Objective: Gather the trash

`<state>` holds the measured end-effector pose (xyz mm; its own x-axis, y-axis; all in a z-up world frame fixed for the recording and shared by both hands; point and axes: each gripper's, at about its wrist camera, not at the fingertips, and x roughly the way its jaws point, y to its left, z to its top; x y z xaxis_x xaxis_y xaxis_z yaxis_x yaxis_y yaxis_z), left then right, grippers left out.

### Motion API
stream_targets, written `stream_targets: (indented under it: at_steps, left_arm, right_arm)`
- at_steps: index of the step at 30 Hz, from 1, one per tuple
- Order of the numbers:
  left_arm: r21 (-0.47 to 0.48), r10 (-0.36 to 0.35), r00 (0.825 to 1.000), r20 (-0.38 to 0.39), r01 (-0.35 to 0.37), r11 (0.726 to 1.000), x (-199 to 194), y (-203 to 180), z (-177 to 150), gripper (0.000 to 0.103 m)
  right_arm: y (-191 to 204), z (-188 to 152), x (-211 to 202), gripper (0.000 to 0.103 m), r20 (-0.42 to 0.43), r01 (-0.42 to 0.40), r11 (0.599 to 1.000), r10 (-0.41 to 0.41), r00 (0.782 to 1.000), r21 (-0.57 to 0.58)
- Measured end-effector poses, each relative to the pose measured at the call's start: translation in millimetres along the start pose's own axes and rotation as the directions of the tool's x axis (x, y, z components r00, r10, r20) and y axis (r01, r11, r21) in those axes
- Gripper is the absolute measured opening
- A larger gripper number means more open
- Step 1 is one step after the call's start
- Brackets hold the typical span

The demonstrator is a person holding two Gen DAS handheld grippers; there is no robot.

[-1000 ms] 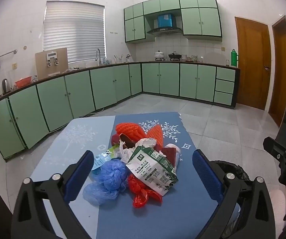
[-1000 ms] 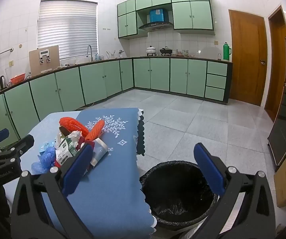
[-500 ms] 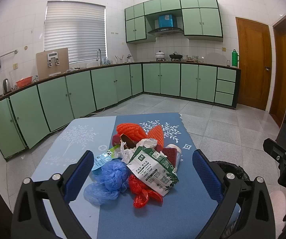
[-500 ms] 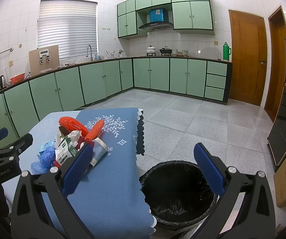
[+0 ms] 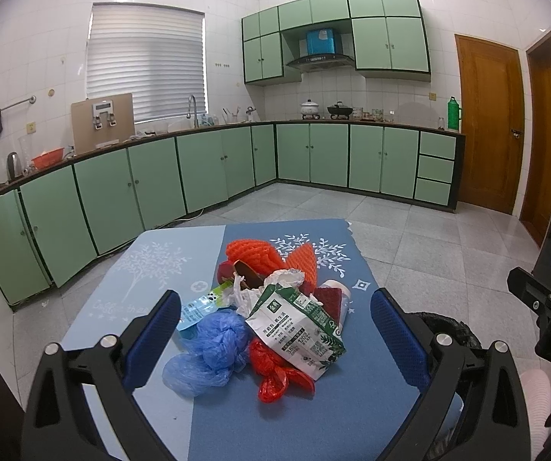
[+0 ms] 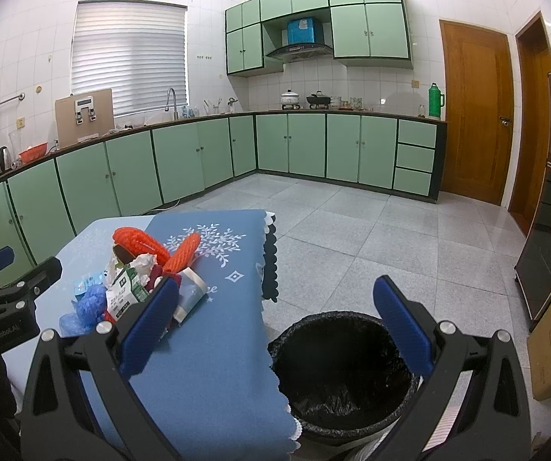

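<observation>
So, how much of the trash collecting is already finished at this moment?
Nothing looks done: the bin shows only its black liner. Nothing is in hand: the left gripper and right gripper are open and empty. The whole trash pile remains on the table.

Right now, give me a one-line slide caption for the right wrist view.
Open right gripper above black-lined trash bin, beside blue tablecloth holding a pile of wrappers and bags.
</observation>
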<state>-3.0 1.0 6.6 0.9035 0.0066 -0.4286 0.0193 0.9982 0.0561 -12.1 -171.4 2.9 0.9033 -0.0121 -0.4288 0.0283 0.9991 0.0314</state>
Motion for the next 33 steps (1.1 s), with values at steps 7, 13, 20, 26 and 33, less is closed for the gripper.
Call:
stream_targets:
  at_steps: [7,13,20,26,33]
  left_arm:
    - [0.0,0.001,1.0,0.001,-0.001,1.0,-0.7,0.2,0.9,0.097]
    - [0.001,0.0,1.0,-0.003,0.0,1.0,-0.6,0.5,1.6,0.097]
    - [0.001,0.003,1.0,-0.002,-0.003,1.0,-0.9,0.8,3.4,0.097]
    - [0.0,0.003,1.0,0.0,-0.003,1.0,-0.6,0.9,2.9,0.097]
    - [0.001,0.004,1.0,0.001,-0.004,1.0,-0.5,1.0,2.6,0.097]
  right_arm:
    - [-2.7,2.4,0.5,0.098,0.001,-0.001,1.0,0.001,1.0,0.0]
    - [-2.1,1.6,0.4,0.098,0.001,0.0,1.0,0.0,1.0,0.0]
    - [-3.6,2.8,0.0,0.098,0.001,0.0,1.0,0.0,1.0,0.0]
    - [-3.9,2.9,-0.2,0.098,0.002,0.001,1.0,-0.001,1.0,0.0]
    - [-3.9,2.7,-0.2,0.098,0.002,0.001,1.0,-0.001,1.0,0.0]
